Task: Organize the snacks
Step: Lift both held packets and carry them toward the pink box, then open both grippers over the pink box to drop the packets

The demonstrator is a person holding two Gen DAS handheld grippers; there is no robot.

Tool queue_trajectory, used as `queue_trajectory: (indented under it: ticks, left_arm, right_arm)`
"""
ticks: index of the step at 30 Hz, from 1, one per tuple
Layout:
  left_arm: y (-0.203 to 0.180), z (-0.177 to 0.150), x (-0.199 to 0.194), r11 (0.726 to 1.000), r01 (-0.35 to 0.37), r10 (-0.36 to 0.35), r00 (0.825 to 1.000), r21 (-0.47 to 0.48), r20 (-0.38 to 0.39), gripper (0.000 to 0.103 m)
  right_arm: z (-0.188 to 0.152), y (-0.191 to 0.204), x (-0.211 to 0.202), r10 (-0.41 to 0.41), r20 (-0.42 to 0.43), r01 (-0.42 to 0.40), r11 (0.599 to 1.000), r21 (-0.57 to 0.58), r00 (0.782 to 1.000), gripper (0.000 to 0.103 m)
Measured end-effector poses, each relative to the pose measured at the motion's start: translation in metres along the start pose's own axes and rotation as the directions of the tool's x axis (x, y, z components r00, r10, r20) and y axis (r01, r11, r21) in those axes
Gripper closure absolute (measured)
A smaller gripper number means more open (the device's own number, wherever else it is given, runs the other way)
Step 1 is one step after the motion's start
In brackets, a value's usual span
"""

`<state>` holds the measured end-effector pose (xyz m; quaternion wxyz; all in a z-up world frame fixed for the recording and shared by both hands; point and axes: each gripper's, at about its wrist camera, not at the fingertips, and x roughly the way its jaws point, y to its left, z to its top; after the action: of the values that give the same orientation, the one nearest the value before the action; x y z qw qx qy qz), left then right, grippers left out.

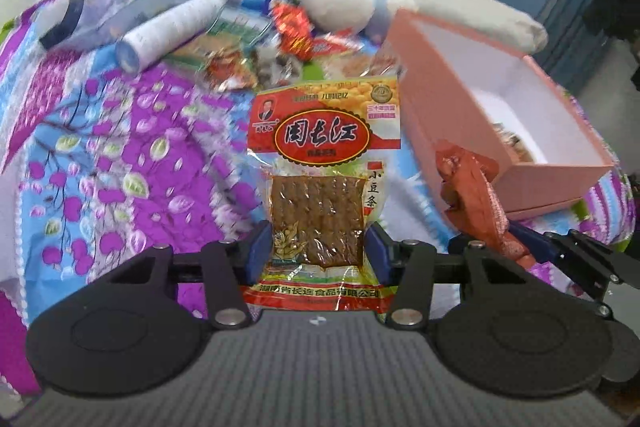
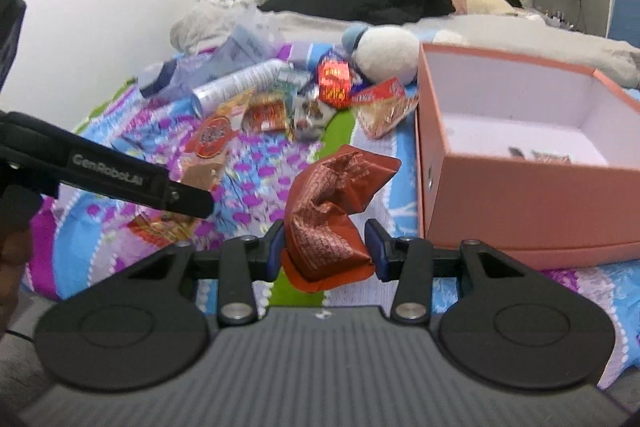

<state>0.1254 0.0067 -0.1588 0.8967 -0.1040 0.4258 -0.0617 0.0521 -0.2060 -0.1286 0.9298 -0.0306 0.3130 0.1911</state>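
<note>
Gripping a red-and-yellow clear-windowed tofu-strip packet [image 1: 320, 187] at lower centre, the left hand-held gripper [image 1: 318, 251] is clenched on it; the right hand-held gripper [image 2: 326, 247] pinches a crumpled orange-brown foil snack pouch [image 2: 332, 215]. Both are mid-carry, I judge. Next comes dropping them into the open pink cardboard box [image 2: 520, 203] at right, beyond which loose snacks [image 2: 336, 83] litter the quilted bed [image 2: 100, 227].

Tofu-strip packet [image 1: 320, 183] I am holding is showing "周长江", "小豆条" and "湖南省长连食品有限公司" | my left gripper [image 2: 120, 175] is showing "GenRobot.AI" | other wrappers unreadable
</note>
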Motion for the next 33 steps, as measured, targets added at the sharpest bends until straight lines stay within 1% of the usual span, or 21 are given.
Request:
queue_trajectory:
  ticks: [10, 19, 27, 33]
  left_arm:
    - [-0.033, 0.02, -0.028, 0.996, 0.071, -0.074, 0.995, 0.046, 0.061, 0.046]
    - [-0.064, 0.035, -0.036, 0.988, 0.132, -0.14, 0.986, 0.086, 0.091, 0.046]
    - [-0.103, 0.051, -0.015, 0.972, 0.189, -0.201, 0.976, 0.139, 0.08, 0.046]
    - [-0.134, 0.073, 0.015, 0.96, 0.228, -0.24, 0.969, 0.163, 0.064, 0.046]
  right_arm:
    - [0.022, -0.009, -0.036, -0.036, 0.093, 0.033, 0.999, 0.029, 0.995, 0.057]
    - [0.028, -0.032, -0.059, -0.103, 0.134, 0.094, 0.993, 0.073, 0.986, 0.057]
    - [0.032, -0.062, -0.068, -0.186, 0.163, 0.169, 0.979, 0.113, 0.969, 0.057]
    - [0.045, -0.097, -0.066, -0.257, 0.187, 0.23, 0.961, 0.155, 0.948, 0.057]
